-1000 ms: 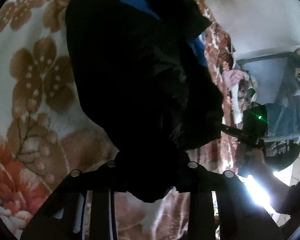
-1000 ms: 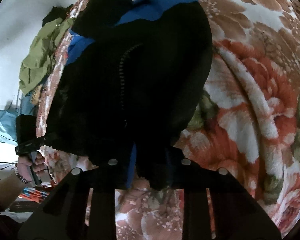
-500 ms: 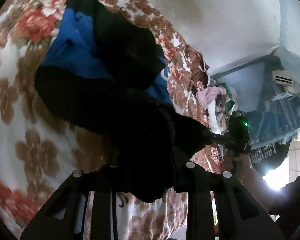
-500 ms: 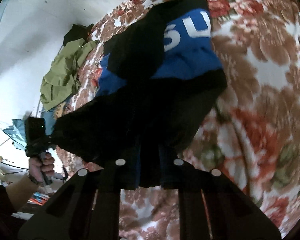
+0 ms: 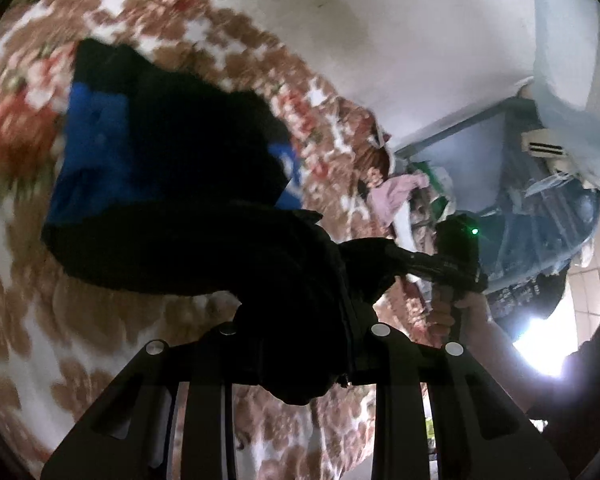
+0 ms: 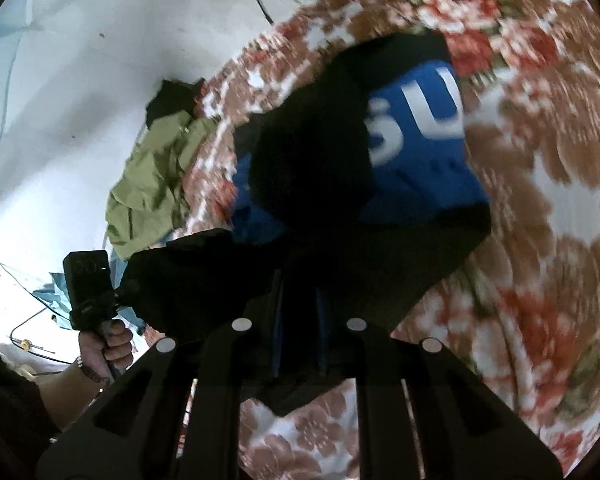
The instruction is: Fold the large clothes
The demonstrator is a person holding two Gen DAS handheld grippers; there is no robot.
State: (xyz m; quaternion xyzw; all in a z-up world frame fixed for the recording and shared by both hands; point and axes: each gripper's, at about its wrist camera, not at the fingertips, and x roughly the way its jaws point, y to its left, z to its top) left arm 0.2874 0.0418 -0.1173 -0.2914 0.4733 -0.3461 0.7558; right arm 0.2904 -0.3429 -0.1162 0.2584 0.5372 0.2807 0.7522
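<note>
A large black and blue jacket (image 5: 148, 184) with white letters lies on a floral blanket (image 5: 28, 320); it also shows in the right wrist view (image 6: 412, 168). My left gripper (image 5: 300, 344) is shut on the jacket's black hem and holds it lifted. My right gripper (image 6: 300, 344) is shut on the same hem further along, also lifted. The hem stretches between them. Each view shows the other gripper: the right one (image 5: 456, 264) and the left one (image 6: 92, 292). The fingertips are hidden in black cloth.
The blanket (image 6: 540, 240) covers a bed along a white wall (image 5: 380, 40). An olive green garment (image 6: 152, 188) and a black one lie at the wall side. A pink garment (image 5: 396, 192) and cluttered shelves (image 5: 540, 220) stand beyond the bed's end.
Both grippers have lifted and drawn back with the hem, so more of the jacket's blue panel and the wall have come into view.
</note>
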